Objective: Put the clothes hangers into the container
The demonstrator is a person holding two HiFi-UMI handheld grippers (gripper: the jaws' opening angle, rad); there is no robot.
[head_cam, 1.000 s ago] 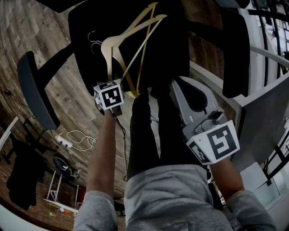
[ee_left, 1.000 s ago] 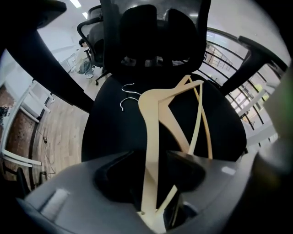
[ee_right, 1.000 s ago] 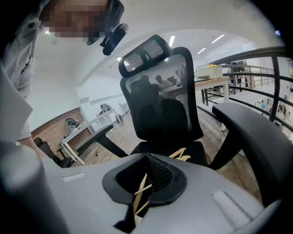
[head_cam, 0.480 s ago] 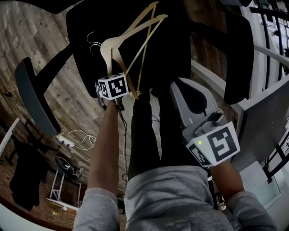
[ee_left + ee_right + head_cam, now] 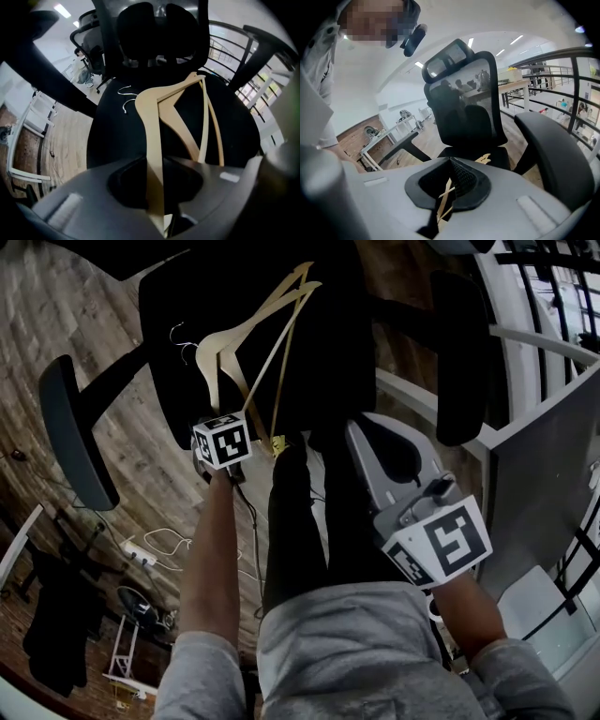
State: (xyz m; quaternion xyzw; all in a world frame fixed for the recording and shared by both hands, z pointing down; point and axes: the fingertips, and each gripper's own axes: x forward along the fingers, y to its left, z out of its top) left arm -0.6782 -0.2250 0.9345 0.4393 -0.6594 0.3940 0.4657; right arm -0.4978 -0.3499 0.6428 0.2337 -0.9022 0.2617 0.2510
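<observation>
Two pale wooden hangers lie overlapped on the black seat of an office chair, with their metal hooks at the left. My left gripper is at the near end of the hangers. In the left gripper view one hanger's arm runs between the jaws, which are closing on it. The second hanger lies just to its right. My right gripper hovers over the seat's front edge, shut and holding nothing. Through its jaws bits of the hangers show on the seat.
The chair's armrests flank the seat and its backrest rises behind. A grey panel and a pale box stand at the right. Cables and a power strip lie on the wooden floor at the left.
The left gripper has stayed at the near end of the hangers and shifted only slightly. The right gripper has hardly moved.
</observation>
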